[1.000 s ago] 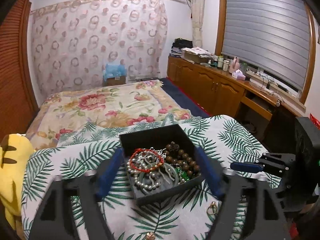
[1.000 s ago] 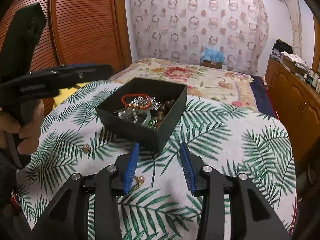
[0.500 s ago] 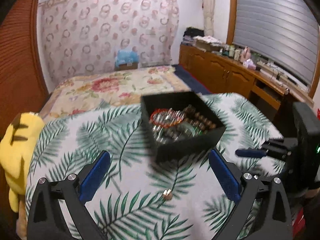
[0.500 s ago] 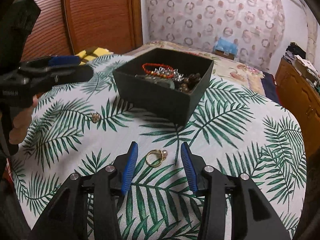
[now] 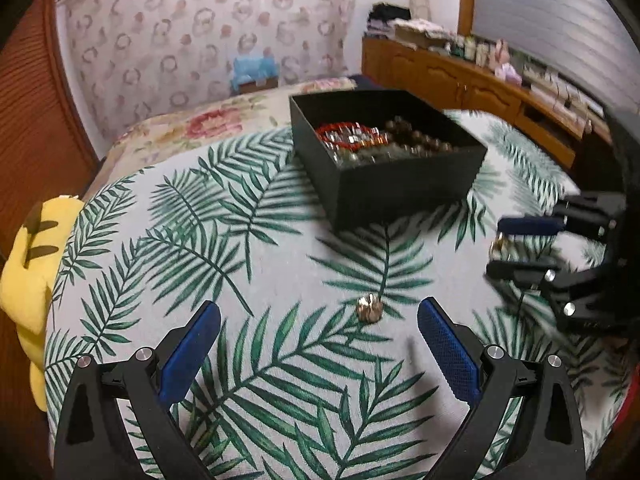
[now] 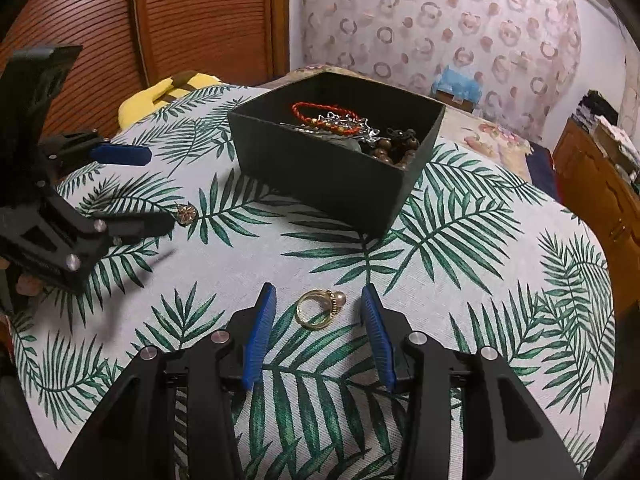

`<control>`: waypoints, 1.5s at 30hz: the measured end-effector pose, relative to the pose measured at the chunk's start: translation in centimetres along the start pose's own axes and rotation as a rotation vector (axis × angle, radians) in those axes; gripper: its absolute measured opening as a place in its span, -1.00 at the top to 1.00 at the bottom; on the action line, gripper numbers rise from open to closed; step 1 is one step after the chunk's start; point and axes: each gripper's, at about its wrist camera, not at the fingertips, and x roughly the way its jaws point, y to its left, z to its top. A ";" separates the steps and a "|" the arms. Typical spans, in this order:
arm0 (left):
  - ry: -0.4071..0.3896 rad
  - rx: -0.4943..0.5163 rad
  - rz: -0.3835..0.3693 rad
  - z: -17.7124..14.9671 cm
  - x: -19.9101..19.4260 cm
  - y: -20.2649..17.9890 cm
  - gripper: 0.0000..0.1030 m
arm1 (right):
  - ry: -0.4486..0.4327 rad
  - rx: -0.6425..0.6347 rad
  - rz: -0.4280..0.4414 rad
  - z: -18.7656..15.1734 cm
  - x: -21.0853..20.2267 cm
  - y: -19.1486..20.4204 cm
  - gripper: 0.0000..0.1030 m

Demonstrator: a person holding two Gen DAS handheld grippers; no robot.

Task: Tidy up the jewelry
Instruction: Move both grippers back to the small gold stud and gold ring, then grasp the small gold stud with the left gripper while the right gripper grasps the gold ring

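On the worktop (image 6: 460,264), under a palm-leaf cloth, two loose pieces lie near of the black box (image 6: 332,168), which already holds beads and a red bracelet.

Right gripper (image 6: 318,320): jaws partly open, holding nothing. The gold ring (image 6: 318,309) lies flat on the cloth directly between the two pads, touching neither as far as the view shows. Its pearl-like head points to the far right, toward the right pad, so its long axis runs obliquely across the gap rather than along the fingers. This hand is plainly the nearer one to the ring.

Left gripper (image 5: 320,326): jaws have just been opening and now stand about as wide as they go, with nothing held. The small gold charm (image 5: 369,309) sits on the cloth between the tips, right of centre and nearer the right pad, with clear cloth on both sides. In the right wrist view the same charm (image 6: 186,213) sits just past the lower finger's tip.

Judgement: each hand is lined up on its own piece; the closing of the jaws is the step in hand. The ring is thin and flat, so the pads likely need to reach cloth level before closing, or it may slip out sideways. Box is just beyond both pieces.
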 end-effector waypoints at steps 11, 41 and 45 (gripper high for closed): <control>0.017 0.022 -0.086 -0.2 0.3 -0.9 -0.50 | 0.000 0.000 0.003 0.0 0.0 0.1 0.15; -0.152 0.018 -0.167 3.3 -3.4 -1.9 0.73 | -0.043 -0.009 0.030 1.4 -2.2 -1.1 0.76; -0.163 0.022 -0.171 4.0 -3.4 -2.0 0.73 | -0.077 -0.011 0.034 2.1 -3.4 -1.5 0.76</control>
